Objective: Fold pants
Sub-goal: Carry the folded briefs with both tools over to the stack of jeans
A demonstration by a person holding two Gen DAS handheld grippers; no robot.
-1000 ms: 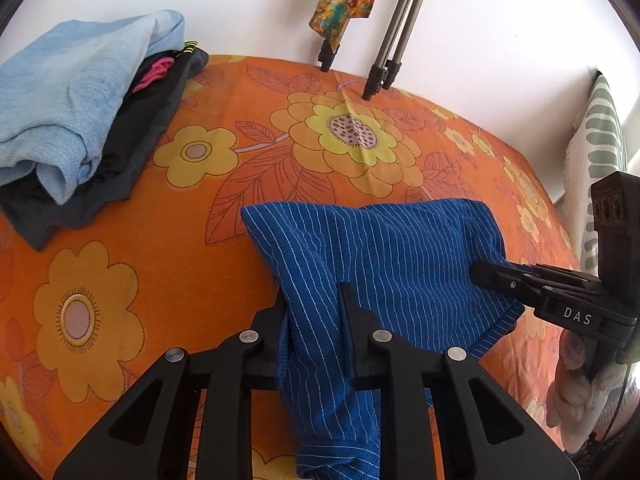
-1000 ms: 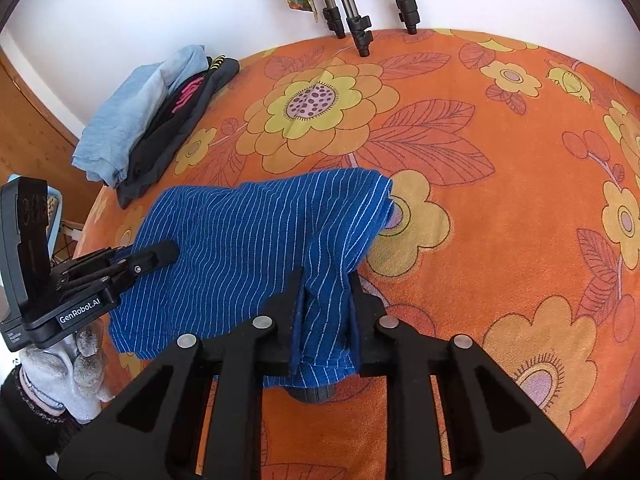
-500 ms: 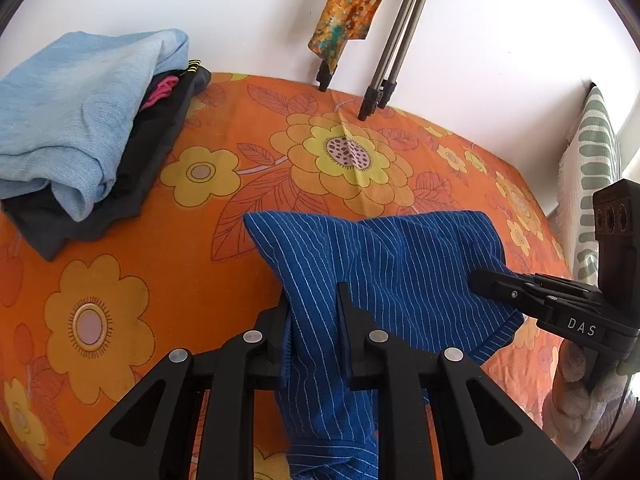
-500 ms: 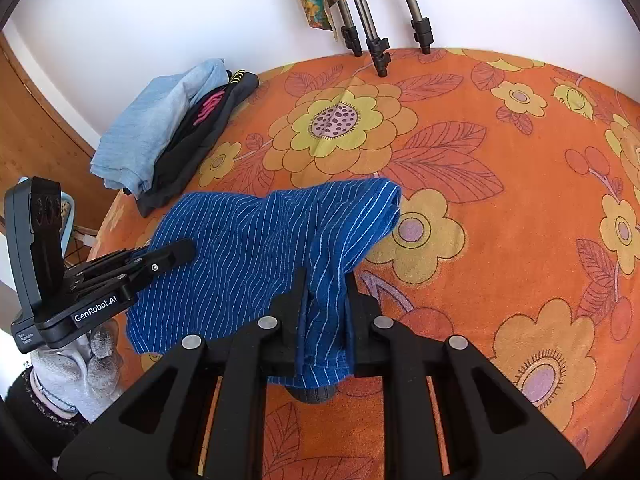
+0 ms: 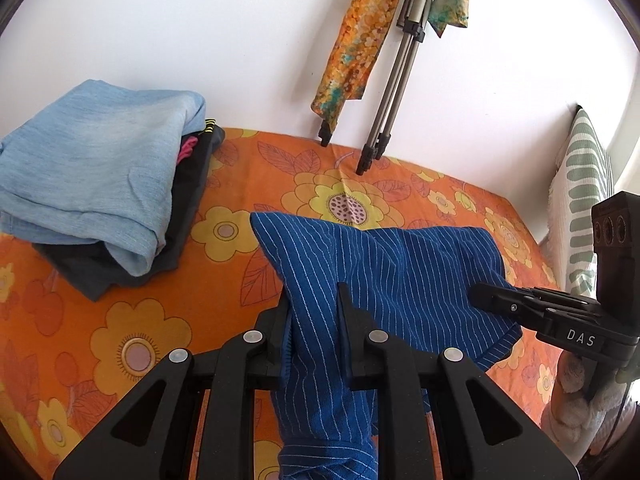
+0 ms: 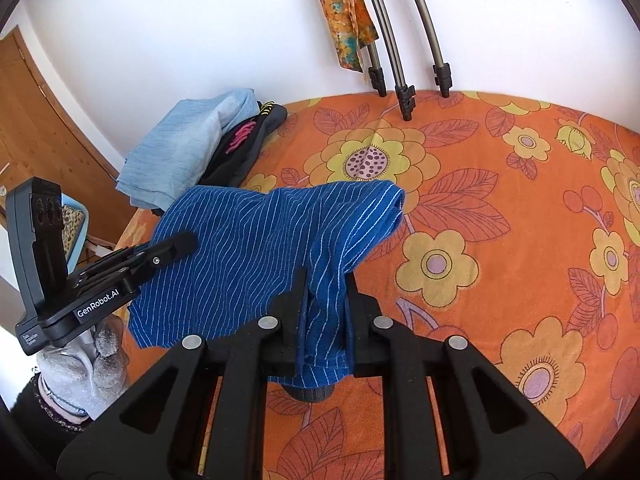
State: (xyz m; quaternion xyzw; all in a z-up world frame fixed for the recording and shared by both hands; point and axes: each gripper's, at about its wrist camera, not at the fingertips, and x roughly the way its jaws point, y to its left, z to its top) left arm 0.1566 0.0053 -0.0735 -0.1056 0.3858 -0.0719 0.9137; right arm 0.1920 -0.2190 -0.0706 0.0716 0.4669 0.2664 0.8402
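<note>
- Right now we have the blue striped pants (image 5: 384,268) held up between us, above the orange flowered bedspread (image 5: 132,320), their far edge draping down toward the flowers.
- Our left gripper (image 5: 312,312) is pinched on one bunched end of the pants; the cloth runs between its fingers and hangs below them.
- Our right gripper (image 6: 324,296) pinches the other end the same way, with a fold of striped cloth pressed between its fingers.
- Each gripper shows in the other's view, off to the side at the edge of the cloth.
- Further back on the bed, near the wall, lies a pile of clothes (image 6: 192,152), light blue on top of dark pieces.
- Tripod legs (image 6: 404,92) stand on the bedspread at the wall, with an orange patterned cloth (image 5: 352,52) hanging beside them.
</note>
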